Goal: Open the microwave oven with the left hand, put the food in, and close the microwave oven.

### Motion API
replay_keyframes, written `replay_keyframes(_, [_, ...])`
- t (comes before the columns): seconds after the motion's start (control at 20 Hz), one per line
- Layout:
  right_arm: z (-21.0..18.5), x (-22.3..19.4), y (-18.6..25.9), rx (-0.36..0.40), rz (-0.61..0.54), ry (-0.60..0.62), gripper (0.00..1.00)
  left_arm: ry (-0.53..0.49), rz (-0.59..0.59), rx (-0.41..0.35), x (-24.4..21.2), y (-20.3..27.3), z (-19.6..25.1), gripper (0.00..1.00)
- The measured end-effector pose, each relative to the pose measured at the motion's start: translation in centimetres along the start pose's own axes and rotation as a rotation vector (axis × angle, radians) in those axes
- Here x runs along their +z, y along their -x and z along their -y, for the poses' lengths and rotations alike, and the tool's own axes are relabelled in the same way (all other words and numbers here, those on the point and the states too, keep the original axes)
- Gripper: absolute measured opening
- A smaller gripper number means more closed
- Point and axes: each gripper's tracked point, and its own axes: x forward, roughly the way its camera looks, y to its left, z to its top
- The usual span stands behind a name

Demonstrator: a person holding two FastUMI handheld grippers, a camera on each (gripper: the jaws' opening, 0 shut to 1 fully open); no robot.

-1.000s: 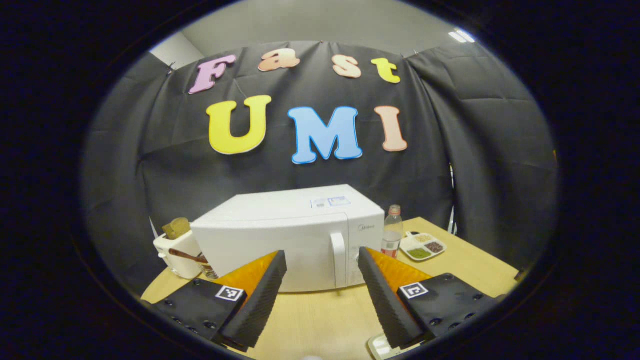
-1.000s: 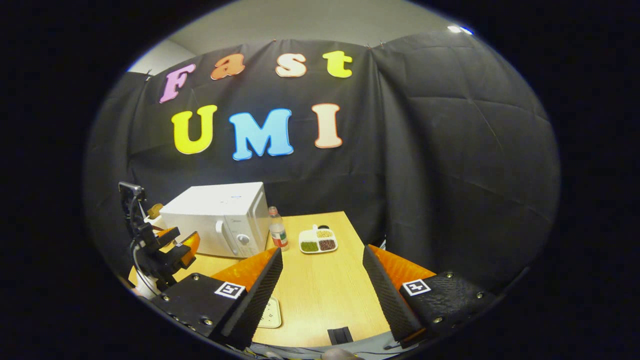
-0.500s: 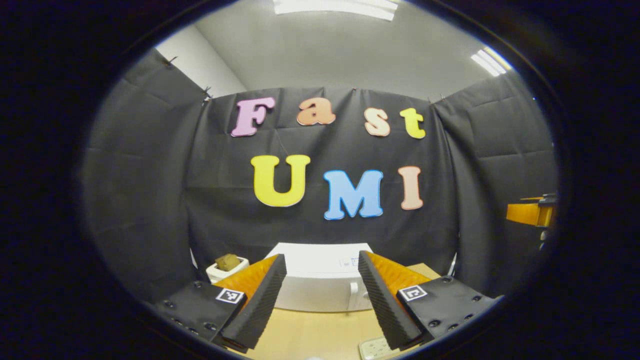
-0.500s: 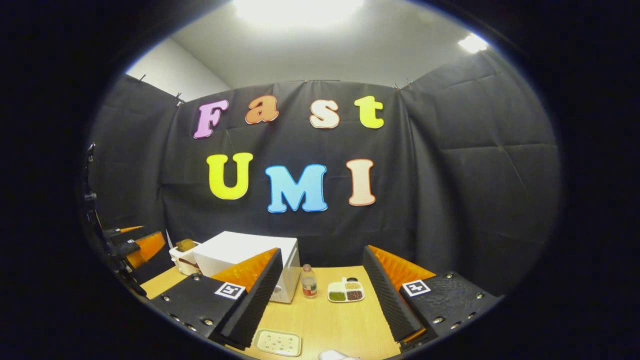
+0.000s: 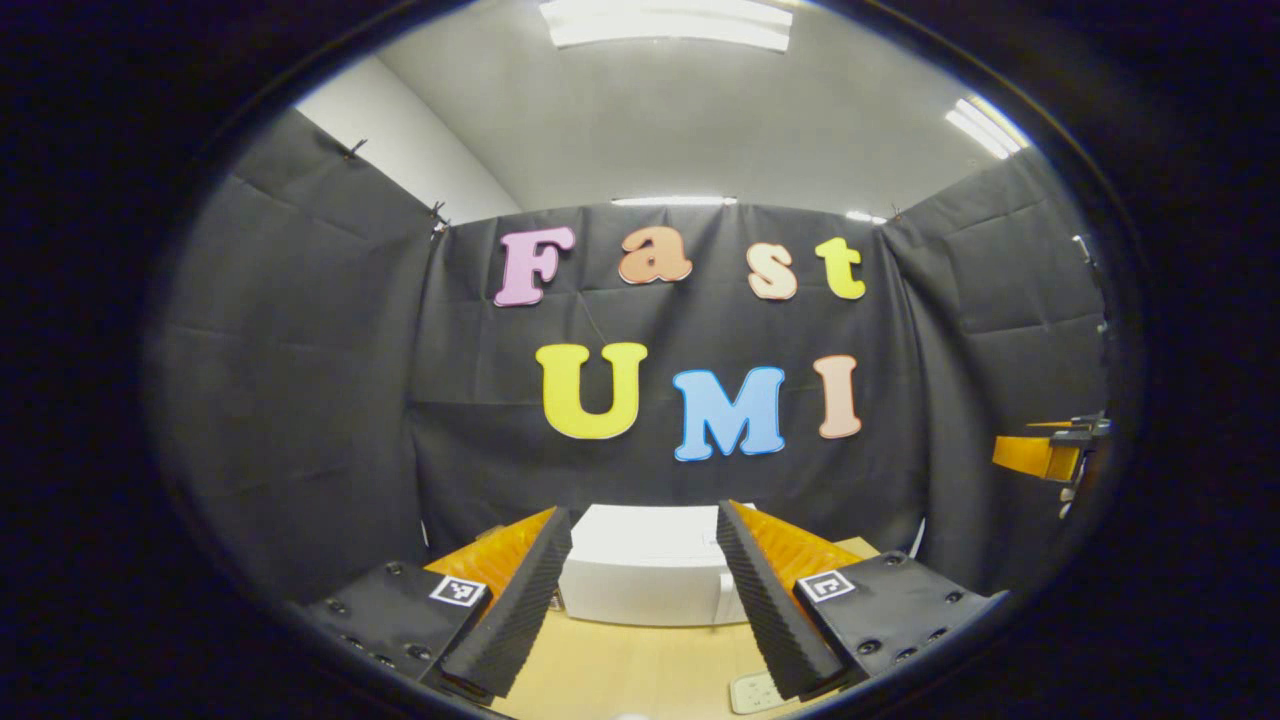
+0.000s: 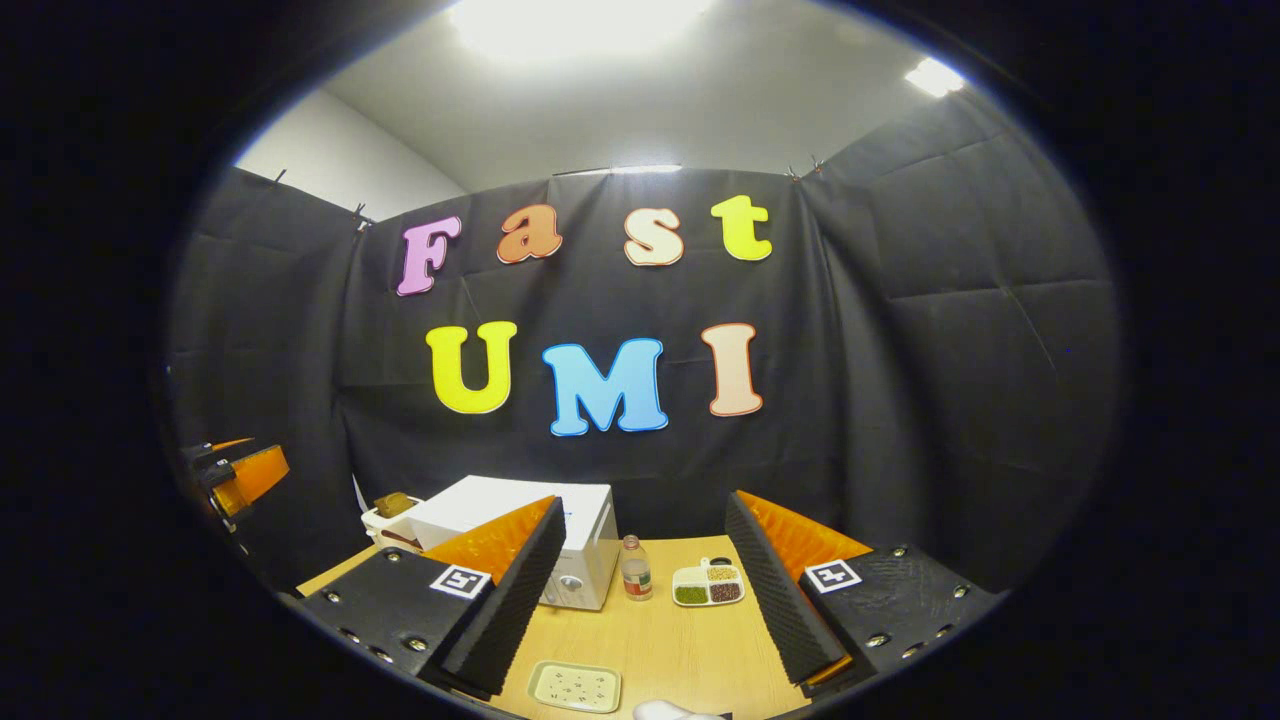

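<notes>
The white microwave [image 5: 645,565] stands shut at the back of the wooden table, its handle at its right edge; in the right gripper view the microwave [image 6: 585,540] sits left of centre. A white divided food tray [image 6: 708,585] with green, brown and yellow fillings lies to its right. My left gripper [image 5: 640,590] is open and empty, held high and well short of the microwave. My right gripper [image 6: 645,600] is open and empty too, high above the table. The left gripper [image 6: 240,475] also shows at the far left in the right gripper view, the right gripper [image 5: 1045,455] at the far right in the left gripper view.
A small bottle [image 6: 634,569] stands between microwave and food tray. A white toaster with bread [image 6: 392,515] sits left of the microwave. A pale speckled plate [image 6: 575,686] lies near the table's front edge; the plate [image 5: 750,692] also shows low in the left gripper view. Wooden table [image 6: 690,650].
Both grippers have risen and tilted upward, so the table and microwave have dropped low in each view and the ceiling lights show. Both stay open.
</notes>
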Motion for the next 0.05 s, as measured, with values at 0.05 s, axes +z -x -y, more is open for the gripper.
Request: replay_keyframes(0.05, [0.15, -0.07, 0.15, -0.001, 0.002, 0.008, 0.98, -0.002, 0.004, 0.001, 0.20, 0.08, -0.11, 0.98])
